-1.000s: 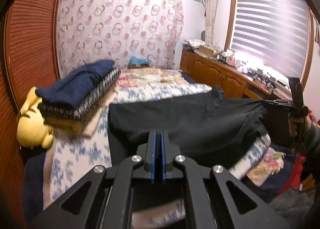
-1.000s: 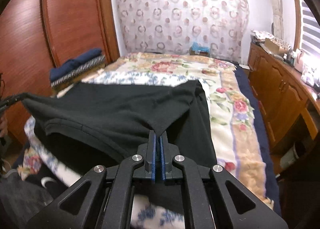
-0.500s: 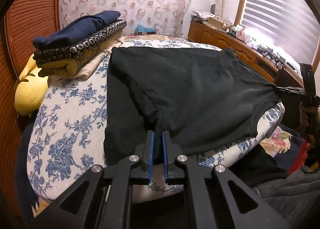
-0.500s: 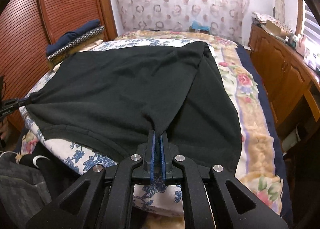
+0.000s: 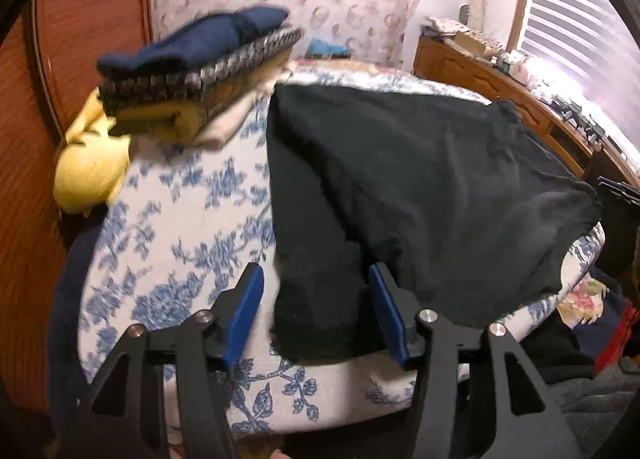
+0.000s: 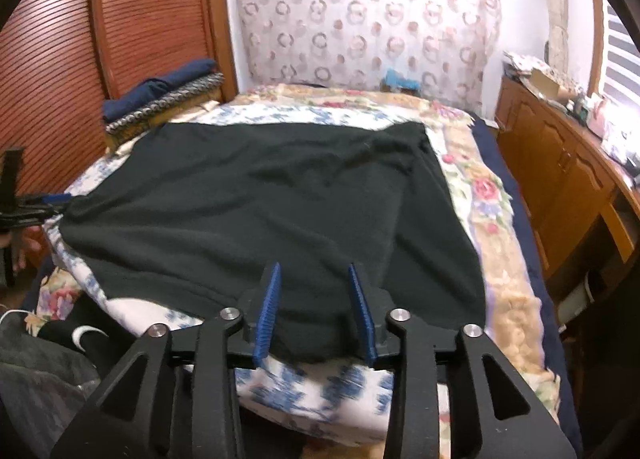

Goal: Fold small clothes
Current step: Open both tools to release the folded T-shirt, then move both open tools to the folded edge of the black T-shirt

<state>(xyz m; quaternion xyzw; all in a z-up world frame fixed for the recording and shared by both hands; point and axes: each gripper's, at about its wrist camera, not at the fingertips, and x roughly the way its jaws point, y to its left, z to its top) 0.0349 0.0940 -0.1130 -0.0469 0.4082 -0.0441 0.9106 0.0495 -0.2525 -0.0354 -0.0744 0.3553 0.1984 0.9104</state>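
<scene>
A black garment (image 5: 420,187) (image 6: 260,211) lies spread on the floral bed cover (image 5: 180,227), one layer folded over another. My left gripper (image 5: 316,291) is at its near left corner, jaws opening. The hem lies between the blue pads (image 5: 248,299), which do not press on it. My right gripper (image 6: 314,287) is at the near right corner, jaws also opening. Cloth lies loose between its pads (image 6: 360,299). Each gripper shows at the edge of the other's view: the left gripper (image 6: 36,203), the right gripper (image 5: 616,191).
A stack of folded clothes (image 5: 200,55) (image 6: 160,99) sits on the bed's far left, a yellow plush toy (image 5: 88,171) beside it. Wooden cabinets (image 6: 560,179) run along the right of the bed. More clothing (image 6: 40,371) lies heaped below the near edge.
Both grippers came down with the stretched black garment until it lay on the bed. Then both went from shut on its corners to open, letting the cloth go.
</scene>
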